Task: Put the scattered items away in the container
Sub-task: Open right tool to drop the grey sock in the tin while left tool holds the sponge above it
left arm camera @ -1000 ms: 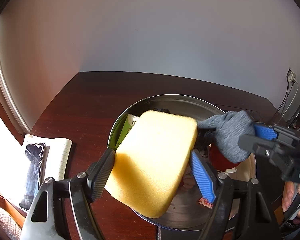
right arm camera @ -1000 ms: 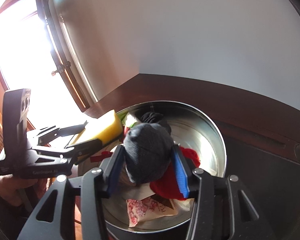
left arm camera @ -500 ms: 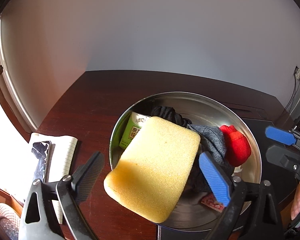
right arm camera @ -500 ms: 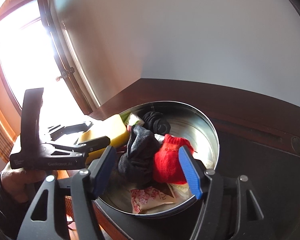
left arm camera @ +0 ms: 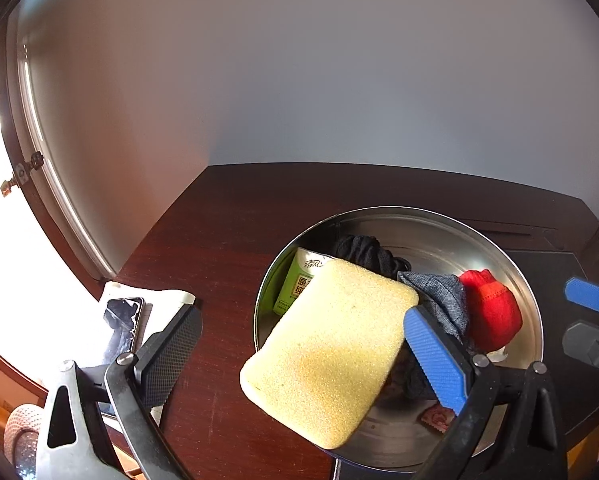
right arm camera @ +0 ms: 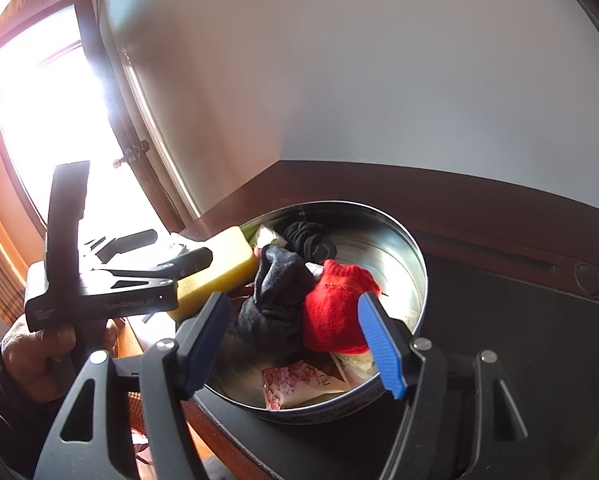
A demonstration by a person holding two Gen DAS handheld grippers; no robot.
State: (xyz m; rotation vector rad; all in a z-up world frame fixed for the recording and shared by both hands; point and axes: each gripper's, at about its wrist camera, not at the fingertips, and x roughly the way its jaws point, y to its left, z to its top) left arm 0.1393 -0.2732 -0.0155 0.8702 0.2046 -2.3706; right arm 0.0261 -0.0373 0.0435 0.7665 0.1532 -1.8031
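Note:
A round metal tin (left arm camera: 399,210) holds a black sock (left arm camera: 363,252), a grey sock (left arm camera: 443,300), a red sock (left arm camera: 487,312) and a green tissue packet (left arm camera: 299,284). A yellow sponge (left arm camera: 331,352) leans over the tin's near-left rim. My left gripper (left arm camera: 301,316) stands wide open around the sponge, its pads clear of it. In the right wrist view my right gripper (right arm camera: 292,300) hangs over the tin (right arm camera: 379,216), jaws opening, gripping nothing. The grey sock (right arm camera: 275,280) and red sock (right arm camera: 335,312) lie below it.
A phone (left arm camera: 121,328) lies on a white notepad (left arm camera: 167,296) at the table's left edge by the window. A pink floral packet (right arm camera: 287,380) lies in the tin's near side. The tin stands on a black mat (right arm camera: 519,340). A hand (right arm camera: 39,352) holds the left gripper.
My left jaws spread and let go of the sponge, which now rests on the tin's rim. My right jaws opened and the grey sock dropped into the tin beside the red one.

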